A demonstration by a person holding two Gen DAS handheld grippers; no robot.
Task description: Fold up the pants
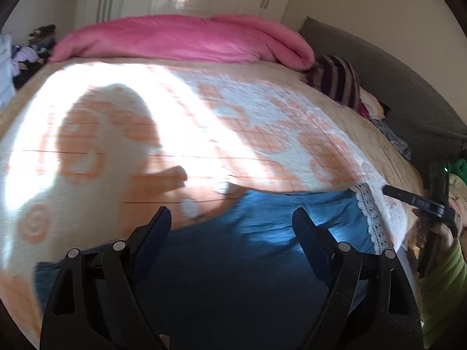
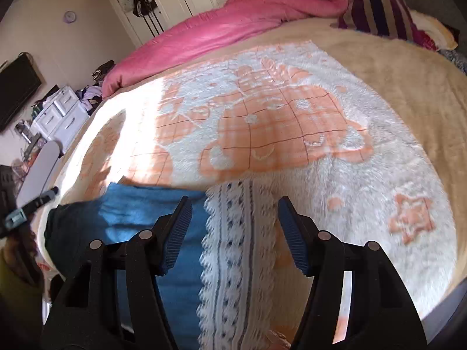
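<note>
we have the blue pants [image 1: 233, 248] lying flat on the white and orange blanket [image 1: 262, 134] at the near edge of the bed. left gripper [image 1: 232, 218] hovers over the middle of the blue fabric, jaws spread wide, nothing between them. whether the tips touch the cloth we cannot tell, left view is blurred.

right gripper [image 2: 235, 210] also released, jaws wide apart, gripping nothing. it sits over the white lace trim [image 2: 233, 248] at the pants' right end; its left finger [image 2: 175, 233] lies over the blue fabric beside the lace edge, its right finger [image 2: 294, 233] over the blanket just past the lace.

in the left view the right gripper shows at the far right, off the lace end of the pants. in the right view the pants [image 2: 131, 218] run left from the lace toward the bed edge.

pink duvet [image 2: 233, 23] bunched at the far side, well apart from the pants. striped pillow [image 2: 379, 11] beside it.
</note>
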